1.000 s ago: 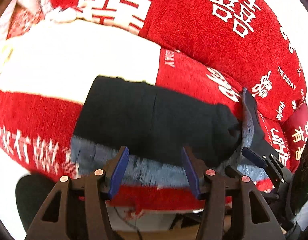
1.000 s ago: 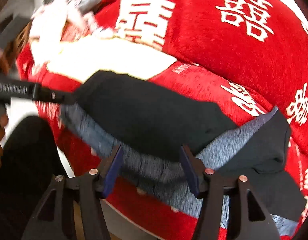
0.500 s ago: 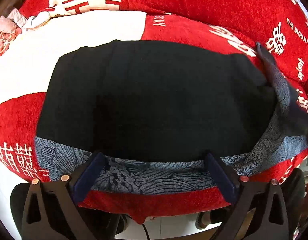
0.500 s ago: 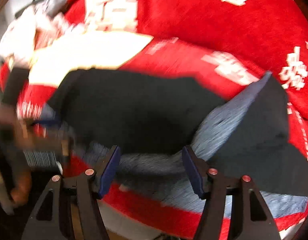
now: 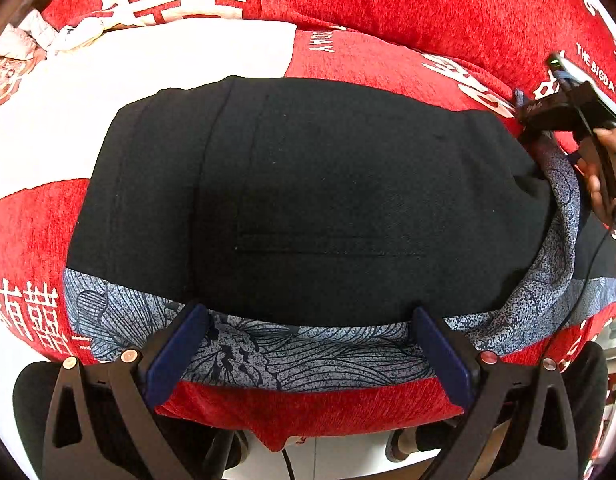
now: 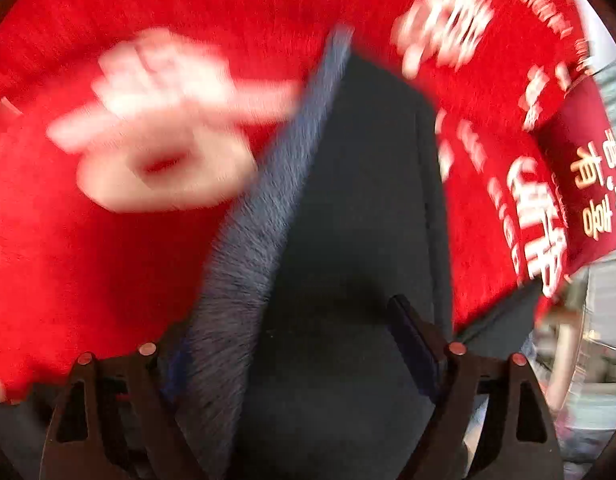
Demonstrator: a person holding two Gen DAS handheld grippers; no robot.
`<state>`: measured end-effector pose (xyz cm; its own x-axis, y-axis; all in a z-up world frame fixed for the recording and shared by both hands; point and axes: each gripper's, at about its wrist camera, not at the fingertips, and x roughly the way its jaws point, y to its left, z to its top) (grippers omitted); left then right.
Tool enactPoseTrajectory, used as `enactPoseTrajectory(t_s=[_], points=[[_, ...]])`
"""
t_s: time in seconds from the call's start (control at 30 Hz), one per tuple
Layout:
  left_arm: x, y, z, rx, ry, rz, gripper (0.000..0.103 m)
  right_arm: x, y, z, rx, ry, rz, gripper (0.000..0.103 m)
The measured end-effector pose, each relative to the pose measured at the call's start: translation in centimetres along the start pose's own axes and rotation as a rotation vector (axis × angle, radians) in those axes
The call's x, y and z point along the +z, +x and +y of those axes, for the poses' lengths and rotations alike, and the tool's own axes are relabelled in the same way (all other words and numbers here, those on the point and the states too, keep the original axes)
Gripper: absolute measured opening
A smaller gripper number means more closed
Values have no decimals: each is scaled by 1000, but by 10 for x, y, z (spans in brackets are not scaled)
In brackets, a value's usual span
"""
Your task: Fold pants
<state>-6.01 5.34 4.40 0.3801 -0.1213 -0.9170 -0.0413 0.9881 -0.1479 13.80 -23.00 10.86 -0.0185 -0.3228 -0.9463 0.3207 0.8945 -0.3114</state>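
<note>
While the pants [image 5: 308,200] lie folded into a broad black block across the red sofa cover [image 5: 387,12], the left tool [image 5: 308,344] hovers at their near edge with its blue-padded fingers [image 5: 176,352] spread wide and nothing between them. A grey band printed with dark floral line-work runs along that near edge of the pants, just in front of the fingertips, and curls up around the right end of the block. The cover beneath is red plush with large white Chinese double-happiness characters; small white lettering on it reads "THE BIGDAY" at the upper right of the left wrist view, and "DAY" shows again beside a big cream patch [image 5: 128,92] behind the pants. At the right edge of that view the right tool [image 5: 563,108] reaches the far end of the garment, gripped by a bare hand [image 5: 599,168].

The right wrist view is heavily blurred. Its tool [image 6: 296,344] stands wide, the fingers straddling dark pants fabric [image 6: 359,200], with the grey band [image 6: 264,216] running up along the left finger; I cannot tell whether either pad touches the cloth. Red cover with smeared white characters fills the rest, and yellow Chinese writing at the right edge is too blurred to read with certainty.
</note>
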Motion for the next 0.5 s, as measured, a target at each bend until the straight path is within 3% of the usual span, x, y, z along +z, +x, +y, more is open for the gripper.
enactPoseTrajectory(t_s=[0.07, 0.13, 0.27, 0.5], points=[[1, 0, -1, -3, 0, 0, 102, -3, 1, -12, 90, 15, 12, 72], [2, 0, 0, -3, 0, 1, 102, -10, -4, -22, 143, 18, -1, 17], [2, 1, 0, -7, 0, 1, 102, -45, -19, -80, 265, 147, -62, 13], [4, 2, -3, 3, -2, 12, 102, -150, -28, -187, 439, 391, -246, 13]])
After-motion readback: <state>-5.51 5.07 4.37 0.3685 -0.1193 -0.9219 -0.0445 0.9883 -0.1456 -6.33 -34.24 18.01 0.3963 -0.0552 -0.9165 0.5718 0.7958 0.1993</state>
